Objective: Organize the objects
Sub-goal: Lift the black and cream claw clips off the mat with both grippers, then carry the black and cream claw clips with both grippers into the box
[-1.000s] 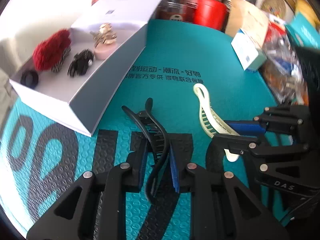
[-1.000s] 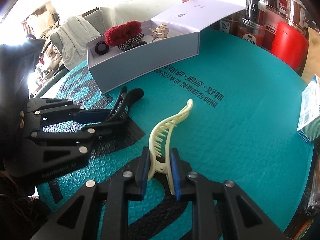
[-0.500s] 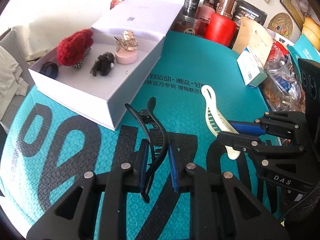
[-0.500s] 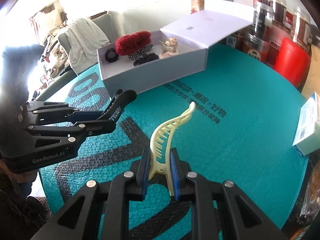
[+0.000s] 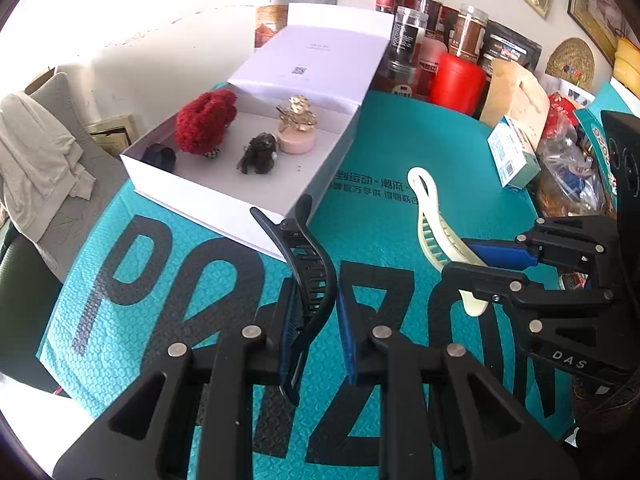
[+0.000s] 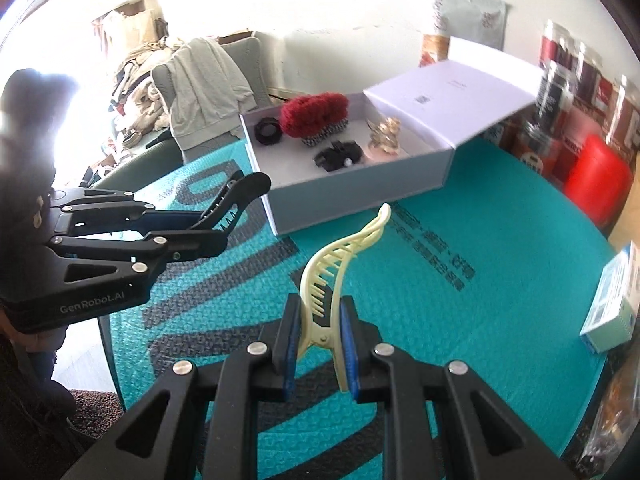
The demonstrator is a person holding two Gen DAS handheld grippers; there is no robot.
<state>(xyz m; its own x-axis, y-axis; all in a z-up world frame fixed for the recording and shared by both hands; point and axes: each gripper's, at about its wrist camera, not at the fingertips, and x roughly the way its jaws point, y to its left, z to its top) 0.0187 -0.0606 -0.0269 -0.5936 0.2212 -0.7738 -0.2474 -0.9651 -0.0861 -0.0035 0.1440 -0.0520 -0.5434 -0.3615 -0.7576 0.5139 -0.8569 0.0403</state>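
My left gripper is shut on a black hair claw clip and holds it above the teal mat. My right gripper is shut on a cream hair claw clip, also lifted off the mat. Each gripper shows in the other's view: the left gripper with the black clip, the right gripper with the cream clip. An open white box lies ahead, holding a red fuzzy clip, a black bow, a pink-and-gold piece and a small black ring.
The box's lid lies open behind it. Jars and a red canister stand along the back. A small blue-white carton and bags crowd the right edge. A chair with cloth stands beyond the table.
Both grippers have risen with their clips, so the clips hang higher above the mat and more of the box's inside shows.
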